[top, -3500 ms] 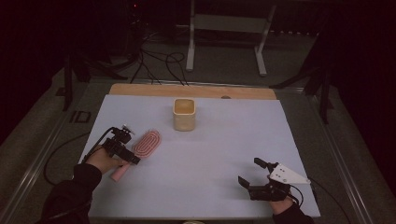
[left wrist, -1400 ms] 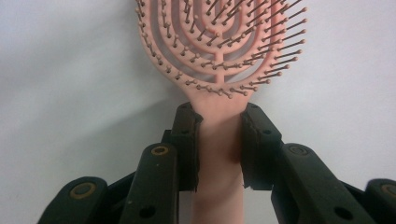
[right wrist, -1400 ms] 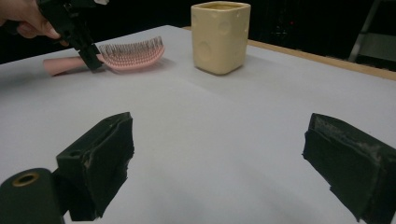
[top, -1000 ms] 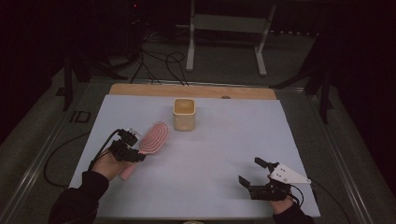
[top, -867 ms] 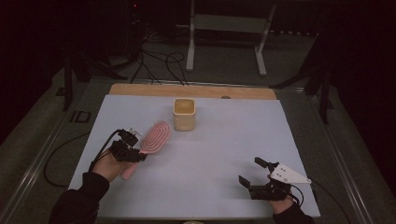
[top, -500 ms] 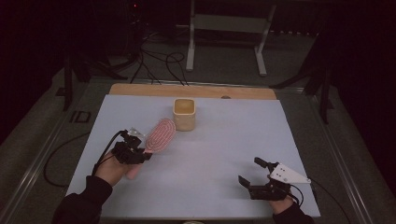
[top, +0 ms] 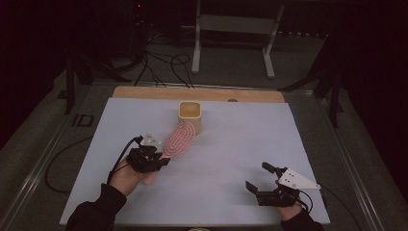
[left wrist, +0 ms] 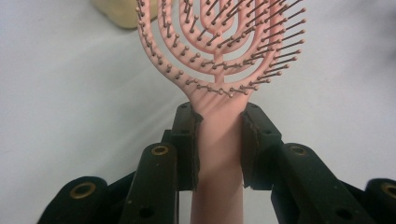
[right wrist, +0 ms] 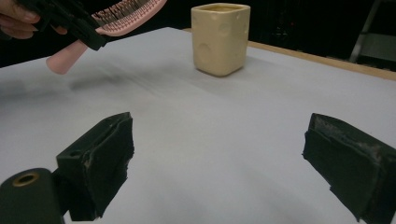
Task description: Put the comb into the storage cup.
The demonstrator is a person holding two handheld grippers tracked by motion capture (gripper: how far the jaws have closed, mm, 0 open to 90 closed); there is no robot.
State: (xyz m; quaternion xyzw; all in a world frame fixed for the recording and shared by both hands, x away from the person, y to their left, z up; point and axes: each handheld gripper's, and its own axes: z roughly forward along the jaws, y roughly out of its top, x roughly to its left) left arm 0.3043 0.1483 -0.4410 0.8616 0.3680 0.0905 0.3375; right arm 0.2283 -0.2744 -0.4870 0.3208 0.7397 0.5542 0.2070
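A pink hairbrush [top: 179, 139] hangs above the white table sheet, with my left gripper [top: 153, 156] shut on its handle. In the left gripper view both pads press the handle [left wrist: 218, 140] just below the bristled head [left wrist: 219, 42]. The brush head points toward a cream square cup [top: 190, 115] at the back middle and lies close to its front left. In the right gripper view the brush [right wrist: 116, 18] is held off the table, left of the cup [right wrist: 221, 37]. My right gripper [top: 263, 183] rests open near the front right, with nothing between its fingers.
The white sheet [top: 240, 144] covers the table, with a wooden strip [top: 197, 94] along its far edge. Cables and a metal stand [top: 231, 29] sit on the floor beyond. A cable [top: 62, 163] trails off the left side.
My left gripper has lifted the hairbrush off the sheet and carried it right and toward the cup. The right gripper has stayed still.
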